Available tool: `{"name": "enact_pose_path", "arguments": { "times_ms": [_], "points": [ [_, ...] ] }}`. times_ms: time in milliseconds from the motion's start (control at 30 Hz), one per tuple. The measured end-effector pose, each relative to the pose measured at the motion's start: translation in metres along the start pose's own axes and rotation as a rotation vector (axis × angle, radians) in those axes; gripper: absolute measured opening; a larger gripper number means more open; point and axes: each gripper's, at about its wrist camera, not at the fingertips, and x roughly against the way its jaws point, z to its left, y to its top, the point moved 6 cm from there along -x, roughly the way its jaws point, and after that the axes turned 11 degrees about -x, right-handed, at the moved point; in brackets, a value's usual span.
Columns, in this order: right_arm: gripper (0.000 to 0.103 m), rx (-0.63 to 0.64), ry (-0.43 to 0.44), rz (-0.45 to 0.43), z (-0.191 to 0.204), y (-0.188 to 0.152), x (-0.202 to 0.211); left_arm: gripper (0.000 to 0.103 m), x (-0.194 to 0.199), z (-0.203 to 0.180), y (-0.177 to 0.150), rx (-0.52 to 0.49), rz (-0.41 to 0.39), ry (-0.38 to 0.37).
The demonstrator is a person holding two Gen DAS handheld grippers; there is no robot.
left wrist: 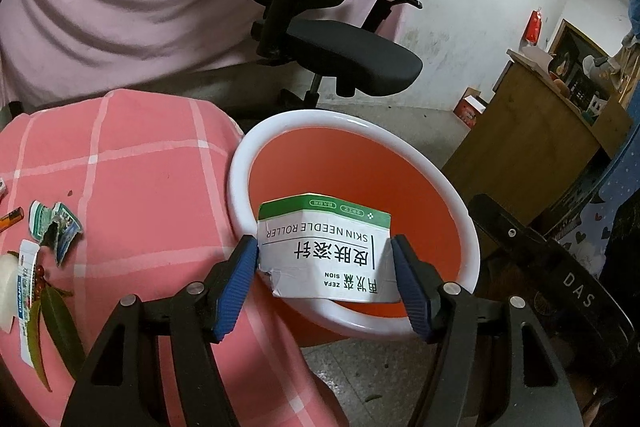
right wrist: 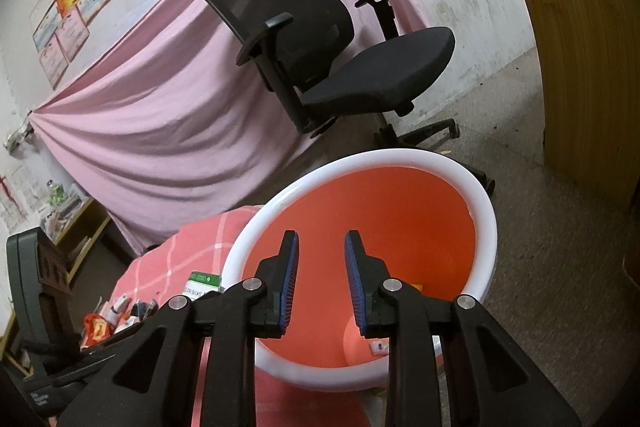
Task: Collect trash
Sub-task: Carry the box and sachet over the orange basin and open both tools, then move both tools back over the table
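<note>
Above the orange bin, just inside its white rim, a white carton sits between the left tongs — both blue pads pressed to its sides. It is dented, green-topped, printed "SKIN NEEDLE ROLLER". Over the bin's mouth the right tongs tilt downward — narrowly apart, nothing between them.
</note>
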Motion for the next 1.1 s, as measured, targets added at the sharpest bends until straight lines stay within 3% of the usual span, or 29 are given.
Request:
{"name": "enact_pose_path", "arguments": {
  "times_ms": [400,667,767,933,1000,1033,1067,1100],
  "points": [
    [0.024,-0.009,-0.004,-0.013,-0.003,0.005,0.000,0.068,0.010,0.004,-0.001,0.011,-0.039,0.026],
    [0.024,0.065,0.003,-0.082,0.011,0.006,0.012,0.069,0.040,0.014,-0.003,0.026,-0.146,0.083],
    [0.040,0.116,0.026,-0.135,0.025,0.005,0.022,0.081,0.067,0.022,-0.004,0.037,-0.234,0.115],
    [0.048,0.179,0.064,-0.201,0.049,0.002,0.031,0.082,0.110,0.035,-0.008,0.038,-0.348,0.179],
    [0.051,0.203,0.087,-0.228,0.060,0.000,0.035,0.102,0.128,0.041,-0.012,0.031,-0.385,0.222],
    [0.053,0.215,0.098,-0.238,0.065,-0.002,0.036,0.102,0.141,0.044,-0.016,0.029,-0.421,0.254],
    [0.060,0.224,0.108,-0.245,0.070,-0.004,0.038,0.102,0.150,0.046,-0.019,0.026,-0.445,0.273],
    [0.074,0.232,0.119,-0.256,0.076,-0.006,0.039,0.102,0.159,0.050,-0.023,0.021,-0.466,0.288]
  ]
}}
